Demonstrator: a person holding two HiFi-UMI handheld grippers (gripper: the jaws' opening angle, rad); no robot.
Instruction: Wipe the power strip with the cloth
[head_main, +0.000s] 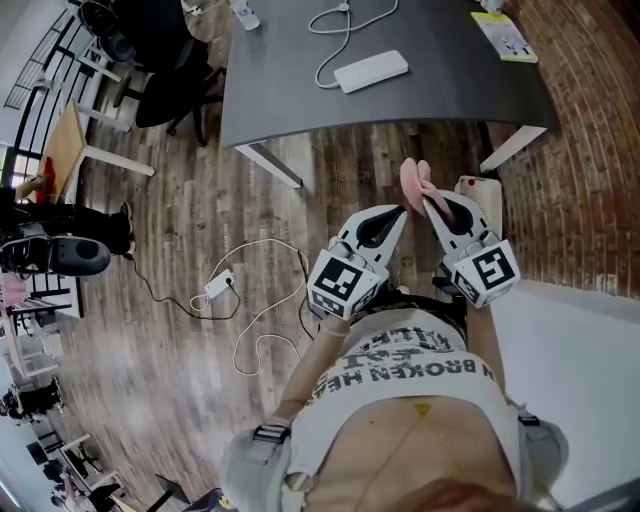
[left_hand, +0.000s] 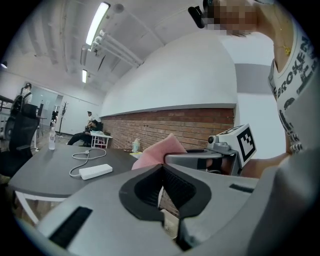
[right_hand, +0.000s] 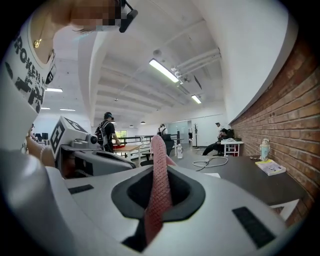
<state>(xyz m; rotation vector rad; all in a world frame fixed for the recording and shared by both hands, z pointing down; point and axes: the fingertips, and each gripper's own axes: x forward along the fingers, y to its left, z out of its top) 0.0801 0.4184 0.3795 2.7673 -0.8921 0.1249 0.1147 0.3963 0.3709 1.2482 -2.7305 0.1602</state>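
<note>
**Cloth clamped on the right, power strip ahead on the tabletop**

I'm looking down at the wood floor (head_main: 170, 340), with both grippers hanging over it. The dark tabletop (head_main: 440, 95) is ahead of them. My left gripper (head_main: 399, 213) is just beside the right one, jaws together with nothing between them. My right gripper (head_main: 432, 203) has its jaws clamped on the cloth. The white power strip (head_main: 371, 71) lies flat on the tabletop. The pink cloth (head_main: 413, 178) sticks out past the right jaws, well apart from the strip.

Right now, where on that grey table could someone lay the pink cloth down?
The table is bare from the power strip to its near edge, and between the strip and the yellow booklet. Crowded along the far edge: cable loops, bottle.
</note>
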